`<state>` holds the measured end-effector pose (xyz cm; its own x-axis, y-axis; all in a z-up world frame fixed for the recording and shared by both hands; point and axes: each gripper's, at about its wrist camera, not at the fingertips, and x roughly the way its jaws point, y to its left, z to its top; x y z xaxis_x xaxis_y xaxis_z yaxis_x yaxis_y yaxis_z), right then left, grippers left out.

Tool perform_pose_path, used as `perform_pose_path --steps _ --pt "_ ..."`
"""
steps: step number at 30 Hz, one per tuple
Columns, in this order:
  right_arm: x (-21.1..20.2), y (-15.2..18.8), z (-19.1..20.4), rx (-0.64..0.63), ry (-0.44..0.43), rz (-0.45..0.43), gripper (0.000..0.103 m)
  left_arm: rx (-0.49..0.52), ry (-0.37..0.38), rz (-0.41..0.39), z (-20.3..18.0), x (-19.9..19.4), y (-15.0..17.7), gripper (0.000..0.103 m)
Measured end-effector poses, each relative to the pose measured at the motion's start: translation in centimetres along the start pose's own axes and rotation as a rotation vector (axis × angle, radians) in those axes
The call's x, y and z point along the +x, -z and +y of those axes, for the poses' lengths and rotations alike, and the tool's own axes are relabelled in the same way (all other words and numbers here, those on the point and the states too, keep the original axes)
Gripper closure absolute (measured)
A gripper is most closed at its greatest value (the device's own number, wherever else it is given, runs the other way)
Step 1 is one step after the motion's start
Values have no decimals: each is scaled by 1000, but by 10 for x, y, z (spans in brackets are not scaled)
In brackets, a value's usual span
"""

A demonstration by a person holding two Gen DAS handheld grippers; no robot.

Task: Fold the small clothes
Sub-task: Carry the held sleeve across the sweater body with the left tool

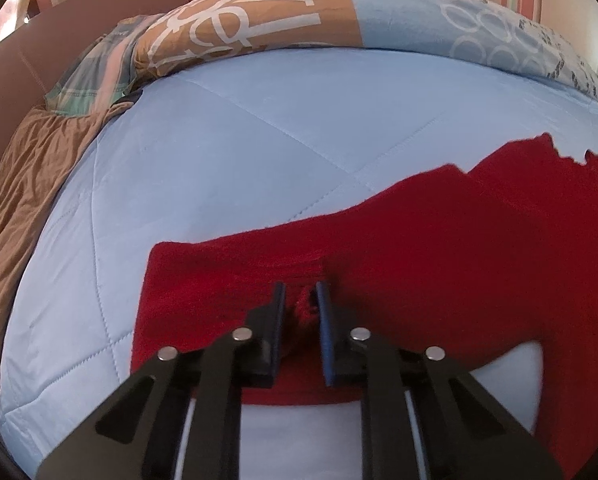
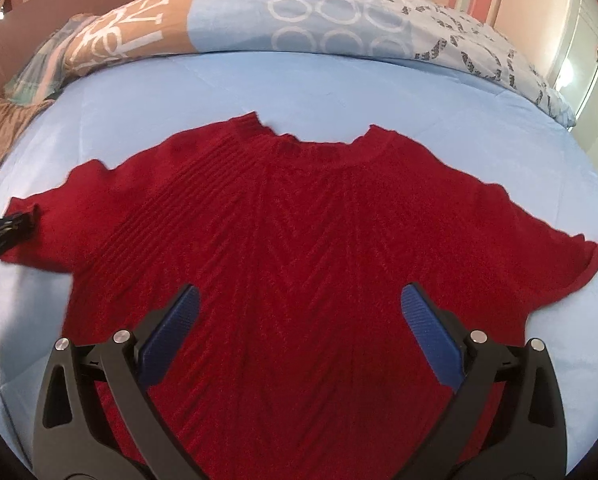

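Note:
A red knitted sweater (image 2: 299, 232) lies flat on the light blue quilt (image 2: 259, 88), neck away from me, both short sleeves spread out. My left gripper (image 1: 301, 300) is shut on the cuff of the left sleeve (image 1: 227, 280), with a tuft of red knit pinched between its blue pads. It also shows in the right wrist view (image 2: 23, 220) at the far left, on that sleeve's end. My right gripper (image 2: 299, 304) is open wide and empty, hovering over the middle of the sweater's body.
A rolled patterned duvet (image 2: 299, 20) lies along the far side of the bed. Brown fabric (image 1: 31, 184) and a striped cloth (image 1: 95, 76) lie at the left edge, by a brown headboard (image 1: 79, 12). A striped wall stands behind.

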<state>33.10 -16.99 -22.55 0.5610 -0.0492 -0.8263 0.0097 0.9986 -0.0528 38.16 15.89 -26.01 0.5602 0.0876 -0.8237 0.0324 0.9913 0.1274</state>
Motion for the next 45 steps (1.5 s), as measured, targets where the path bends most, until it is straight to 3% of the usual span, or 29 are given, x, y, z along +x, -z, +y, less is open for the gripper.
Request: perform_pose_path --steps 8,14,20,23,32,36,40,41,44,45 --pt "21 -8 -10 -16 -8 0 8 -61 86 -28 -8 -32 -1 90" --pt "8 -9 -17 -7 -25 -25 8 -139 237 -67 -44 -58 -20 92" --pt "-5 -9 -43 28 -9 -43 8 -161 438 -95 -120 -77 -57 92" --pt "-10 -7 -62 48 11 -48 8 -149 578 -93 -174 -89 -77 92" --pt "-23 9 -147 133 134 -31 8 -142 822 -46 -290 -101 -107 92" --pt "-14 23 -177 187 157 9 8 -85 808 79 -337 -72 -89 92" --pt "-6 32 -186 209 153 31 8 -32 713 115 -337 -59 -72 90" --pt "-5 32 -187 213 148 33 8 -29 713 110 -331 -63 -69 80" --pt "-4 31 -183 218 117 27 8 6 599 10 -300 -85 -58 52" --pt "-4 30 -178 213 105 23 8 18 558 -22 -287 -91 -53 51"
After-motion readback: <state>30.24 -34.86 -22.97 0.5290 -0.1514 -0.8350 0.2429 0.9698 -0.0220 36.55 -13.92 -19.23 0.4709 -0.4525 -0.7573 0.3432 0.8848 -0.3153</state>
